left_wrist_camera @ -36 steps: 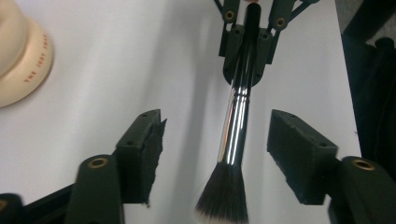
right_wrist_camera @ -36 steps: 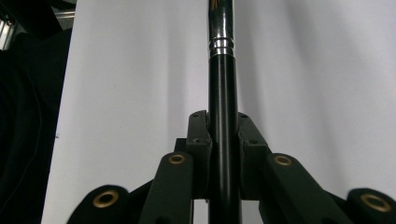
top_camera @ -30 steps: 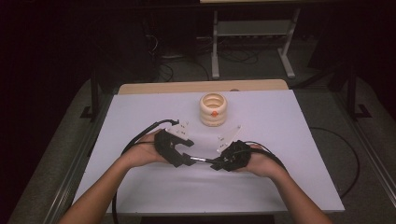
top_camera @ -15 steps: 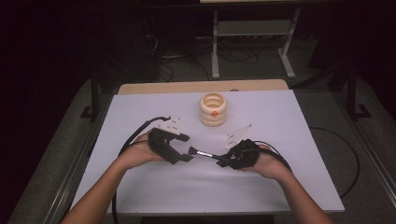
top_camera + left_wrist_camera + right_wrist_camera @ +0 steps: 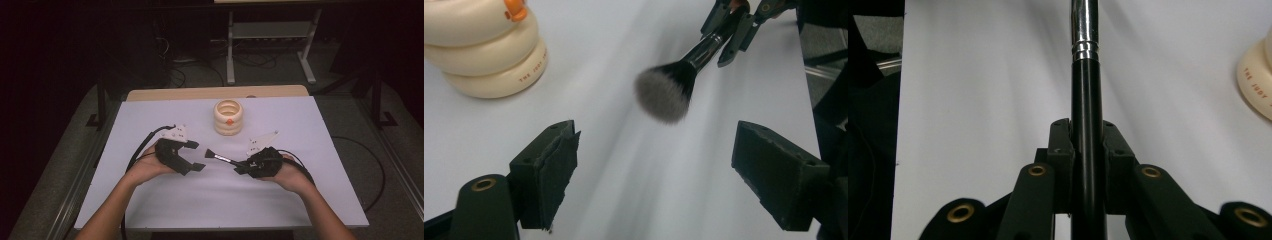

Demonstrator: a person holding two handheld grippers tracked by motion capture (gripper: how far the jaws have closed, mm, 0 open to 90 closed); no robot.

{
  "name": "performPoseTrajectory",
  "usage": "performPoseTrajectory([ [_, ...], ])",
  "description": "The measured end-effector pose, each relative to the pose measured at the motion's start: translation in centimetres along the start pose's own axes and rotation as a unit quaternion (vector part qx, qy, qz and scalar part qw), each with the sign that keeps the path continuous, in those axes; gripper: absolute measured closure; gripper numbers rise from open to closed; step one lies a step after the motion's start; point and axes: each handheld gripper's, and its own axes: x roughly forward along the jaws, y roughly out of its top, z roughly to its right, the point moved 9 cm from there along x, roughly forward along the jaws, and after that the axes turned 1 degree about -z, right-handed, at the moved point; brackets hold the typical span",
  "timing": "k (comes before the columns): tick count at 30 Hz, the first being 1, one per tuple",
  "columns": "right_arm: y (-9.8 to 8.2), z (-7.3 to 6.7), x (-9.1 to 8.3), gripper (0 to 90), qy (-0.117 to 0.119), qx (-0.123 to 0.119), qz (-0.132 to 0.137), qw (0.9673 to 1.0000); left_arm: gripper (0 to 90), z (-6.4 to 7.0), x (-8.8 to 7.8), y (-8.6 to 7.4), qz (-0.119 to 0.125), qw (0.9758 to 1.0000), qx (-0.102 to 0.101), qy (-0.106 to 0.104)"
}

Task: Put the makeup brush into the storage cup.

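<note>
Left gripper [image 5: 196,155]: near edge of white table [image 5: 150,210], jaws wide and just been opening, nothing between them | Right gripper [image 5: 239,167]: beside it, jaws clamped on black handle of makeup brush [image 5: 220,157] | Brush: bristles point toward left gripper, apart from it, above table | Cream ringed holder [image 5: 228,117]: farther back, centre.

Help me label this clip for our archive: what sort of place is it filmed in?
Probably a lab or recording workspace: a white-covered table in a dark room, cables on the floor, a metal stand behind, and a person's hands working with a makeup brush.
</note>
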Motion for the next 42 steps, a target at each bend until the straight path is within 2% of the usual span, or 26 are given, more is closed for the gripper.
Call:
performPoseTrajectory([
  [2,0.0,0.3,-0.2,78.1,-0.006,-0.002,0.002,1.0000,18.1,-0.1,0.0,-0.1,0.008,1.0000,-0.004,0.004],
  [4,0.1,0.3,-0.3,78.1,-0.008,0.009,0.008,0.9999,18.0,-0.2,0.0,-0.2,0.012,0.9999,-0.008,0.008],
  [7,0.3,0.7,-0.6,78.0,-0.019,0.003,0.019,0.9996,18.0,-0.2,0.0,-0.3,0.024,0.9994,-0.020,0.013],
  [8,0.4,0.7,-0.7,78.0,-0.021,0.008,0.023,0.9995,18.0,-0.3,-0.1,-0.4,0.028,0.9992,-0.022,0.016],
  [9,0.5,0.5,-0.8,78.1,-0.019,0.023,0.025,0.9992,18.0,-0.2,-0.1,-0.5,0.031,0.9990,-0.028,0.018],
  [12,0.7,0.7,-1.0,78.1,-0.029,0.021,0.032,0.9988,18.1,-0.2,-0.1,-0.7,0.043,0.9980,-0.041,0.022],
  [13,0.8,0.8,-1.0,78.1,-0.031,0.020,0.034,0.9987,18.1,-0.2,0.0,-0.8,0.046,0.9979,-0.040,0.023],
  [17,0.9,1.1,-1.3,78.1,-0.044,0.025,0.041,0.9979,18.1,0.1,0.4,-1.0,0.058,0.9964,-0.058,0.020],
  [21,1.2,1.4,-1.4,78.1,-0.051,0.030,0.051,0.9970,18.1,0.2,0.9,-1.0,0.064,0.9959,-0.063,0.016],
  [22,1.3,1.3,-1.4,78.1,-0.048,0.044,0.054,0.9964,18.1,0.2,1.0,-0.9,0.066,0.9956,-0.064,0.015],
  [23,1.3,1.3,-1.3,78.1,-0.049,0.043,0.054,0.9964,18.1,0.2,1.1,-0.8,0.069,0.9954,-0.065,0.013],
  [28,1.4,1.4,-1.1,78.1,-0.056,0.045,0.057,0.9958,18.7,-0.2,1.0,-0.4,0.082,0.9935,-0.077,0.016],
  [31,1.5,1.5,-1.0,78.1,-0.062,0.043,0.060,0.9954,19.2,-0.2,0.9,-0.1,0.103,0.9913,-0.080,0.016],
  [36,1.8,1.5,-0.5,78.1,-0.069,0.050,0.069,0.9940,20.1,0.4,1.0,0.3,0.118,0.9891,-0.088,0.002],
  [38,1.8,1.5,-0.3,78.1,-0.069,0.050,0.069,0.9939,20.5,0.4,1.2,0.3,0.119,0.9891,-0.087,0.001],
  [42,1.9,1.6,0.2,78.1,-0.073,0.055,0.071,0.9933,21.3,0.5,1.6,0.6,0.132,0.9861,-0.101,-0.005],
])
